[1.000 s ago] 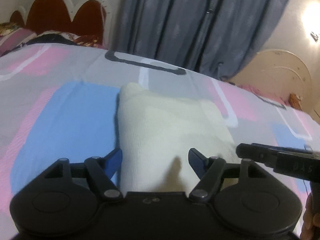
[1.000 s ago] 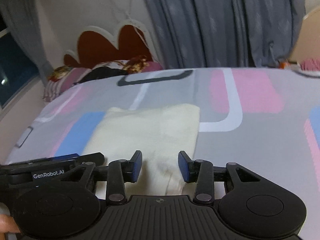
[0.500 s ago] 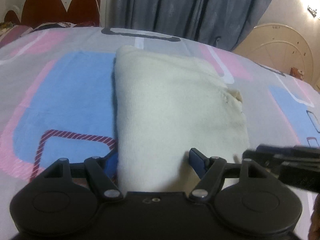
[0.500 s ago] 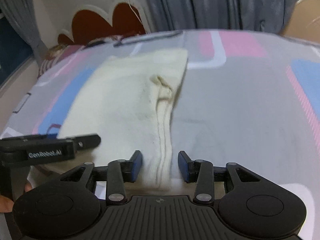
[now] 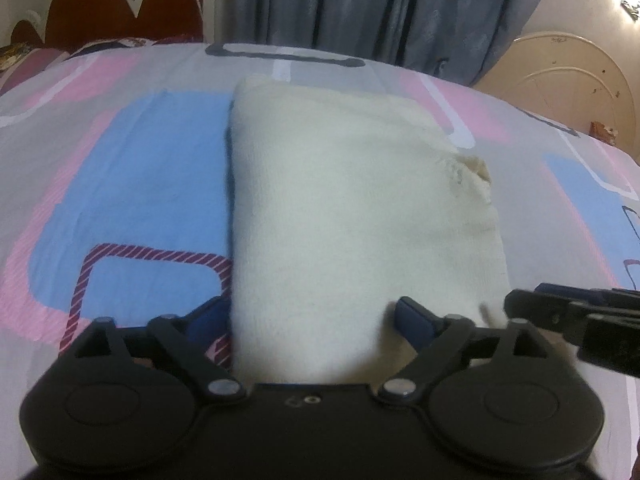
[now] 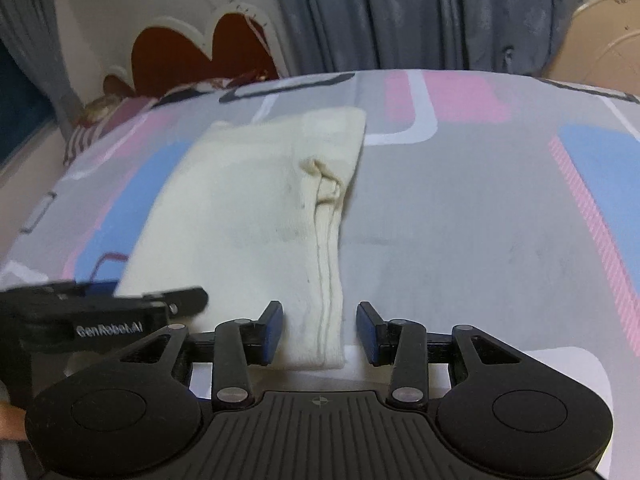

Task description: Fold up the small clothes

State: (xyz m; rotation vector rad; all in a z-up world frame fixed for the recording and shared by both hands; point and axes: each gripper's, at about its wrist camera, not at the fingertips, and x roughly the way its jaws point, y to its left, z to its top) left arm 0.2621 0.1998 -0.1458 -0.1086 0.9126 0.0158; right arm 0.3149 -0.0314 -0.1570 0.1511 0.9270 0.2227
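Observation:
A cream knit garment (image 5: 352, 208) lies folded in a long rectangle on the patterned bedsheet (image 5: 132, 184); it also shows in the right wrist view (image 6: 260, 220). My left gripper (image 5: 312, 320) is open with its jaws on either side of the garment's near left end. My right gripper (image 6: 320, 332) is open, its jaws astride the garment's near right corner and seamed edge. A small bunched fold sits on the garment's right edge (image 6: 326, 178). Each gripper shows at the edge of the other's view.
The bed has a red scalloped headboard (image 6: 192, 52) and pillows (image 6: 116, 112) at the far left. Grey curtains (image 5: 384, 8) hang behind. A cream round-topped piece of furniture (image 5: 572, 76) stands to the right of the bed.
Both grippers have tilted down and drawn back toward the garment's near end, so more of its length shows. Jaws stayed open throughout.

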